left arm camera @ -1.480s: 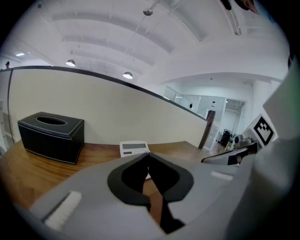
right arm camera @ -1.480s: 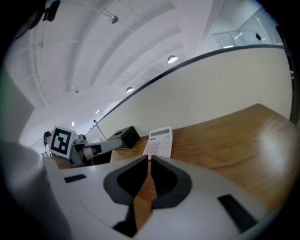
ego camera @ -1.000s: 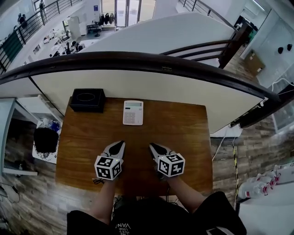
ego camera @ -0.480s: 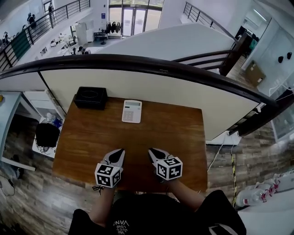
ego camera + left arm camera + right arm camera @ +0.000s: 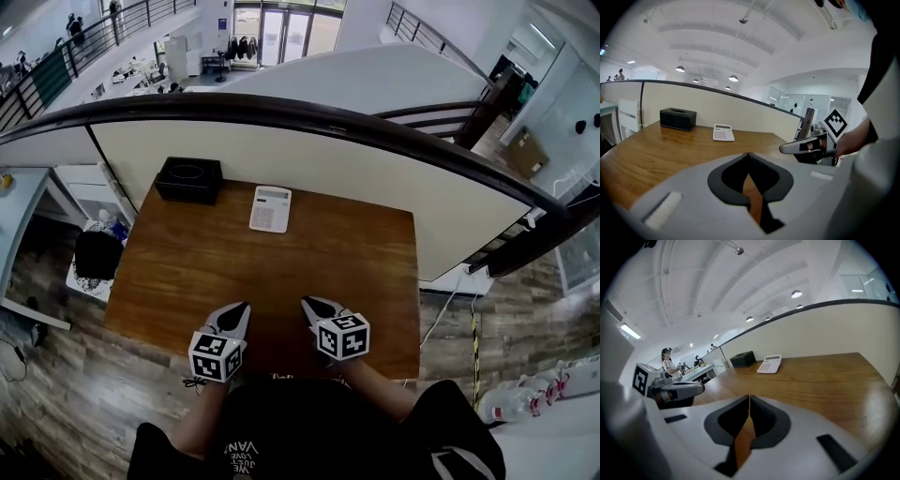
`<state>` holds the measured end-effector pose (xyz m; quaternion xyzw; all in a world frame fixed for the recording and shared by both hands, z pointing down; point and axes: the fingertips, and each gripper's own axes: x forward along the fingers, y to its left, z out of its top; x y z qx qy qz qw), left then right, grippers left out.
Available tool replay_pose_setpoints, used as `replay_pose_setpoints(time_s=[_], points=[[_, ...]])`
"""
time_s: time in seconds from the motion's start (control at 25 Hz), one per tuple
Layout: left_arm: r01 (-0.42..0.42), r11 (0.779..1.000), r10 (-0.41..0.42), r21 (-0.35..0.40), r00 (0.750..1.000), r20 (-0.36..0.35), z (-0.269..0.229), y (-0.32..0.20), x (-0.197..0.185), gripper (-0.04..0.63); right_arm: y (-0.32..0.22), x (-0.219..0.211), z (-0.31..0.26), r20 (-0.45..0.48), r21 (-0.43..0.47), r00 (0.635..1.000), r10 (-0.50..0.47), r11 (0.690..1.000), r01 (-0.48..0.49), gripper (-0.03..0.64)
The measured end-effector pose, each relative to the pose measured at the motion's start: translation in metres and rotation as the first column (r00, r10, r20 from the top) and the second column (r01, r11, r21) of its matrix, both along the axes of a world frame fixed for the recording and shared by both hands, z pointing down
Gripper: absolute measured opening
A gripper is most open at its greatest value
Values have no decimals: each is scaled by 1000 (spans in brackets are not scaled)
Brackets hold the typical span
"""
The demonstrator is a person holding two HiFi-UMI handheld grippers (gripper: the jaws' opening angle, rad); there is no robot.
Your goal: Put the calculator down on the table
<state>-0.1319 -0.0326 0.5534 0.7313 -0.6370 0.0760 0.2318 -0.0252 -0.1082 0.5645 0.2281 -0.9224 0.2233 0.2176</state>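
Observation:
A white calculator (image 5: 270, 208) lies flat near the far edge of the wooden table (image 5: 356, 253), also visible as the calculator (image 5: 723, 133) in the left gripper view and the calculator (image 5: 769, 364) in the right gripper view. My left gripper (image 5: 243, 307) hovers over the table's near edge, shut, with nothing in it. My right gripper (image 5: 306, 303) sits beside it on the right, also shut and empty. Both point toward the calculator, which lies well apart from them. In the left gripper view the jaw tips (image 5: 748, 154) meet; in the right gripper view the tips (image 5: 749, 397) meet too.
A black box (image 5: 189, 180) stands at the table's far left corner, left of the calculator. A curved cream partition with a dark rail (image 5: 281, 117) runs behind the table. A black bag (image 5: 95, 255) sits on the floor at the left.
Both grippers have drawn back toward the near edge of the table, away from the calculator. The calculator and the black box have stayed where they were.

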Motion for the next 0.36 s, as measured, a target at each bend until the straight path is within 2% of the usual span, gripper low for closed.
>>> replay_pose_setpoints(time_s=[0.36], points=[[-40, 998, 40, -39, 999, -13, 9, 7, 19, 12, 1, 13, 8, -21, -20, 1000, -3, 1000, 3, 17]])
